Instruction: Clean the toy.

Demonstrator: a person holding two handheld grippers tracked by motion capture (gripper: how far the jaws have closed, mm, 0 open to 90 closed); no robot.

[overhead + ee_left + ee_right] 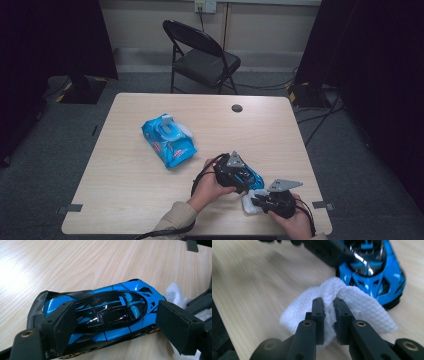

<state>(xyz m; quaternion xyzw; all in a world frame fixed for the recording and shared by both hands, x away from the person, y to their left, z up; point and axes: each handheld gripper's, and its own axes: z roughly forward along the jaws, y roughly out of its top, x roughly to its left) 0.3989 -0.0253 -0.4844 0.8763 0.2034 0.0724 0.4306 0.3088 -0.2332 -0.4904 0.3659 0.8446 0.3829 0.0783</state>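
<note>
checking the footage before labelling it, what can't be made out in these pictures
- Blue toy car: its sides in the left gripper view, behind the left gripper pads.
- White wet wipe: its middle in the right gripper view, bunched in the right gripper.
- Blue wipes packet: print too small in the high view.

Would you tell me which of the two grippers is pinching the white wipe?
The right gripper pinches the white wipe; the left gripper instead straddles the blue toy car.
</note>
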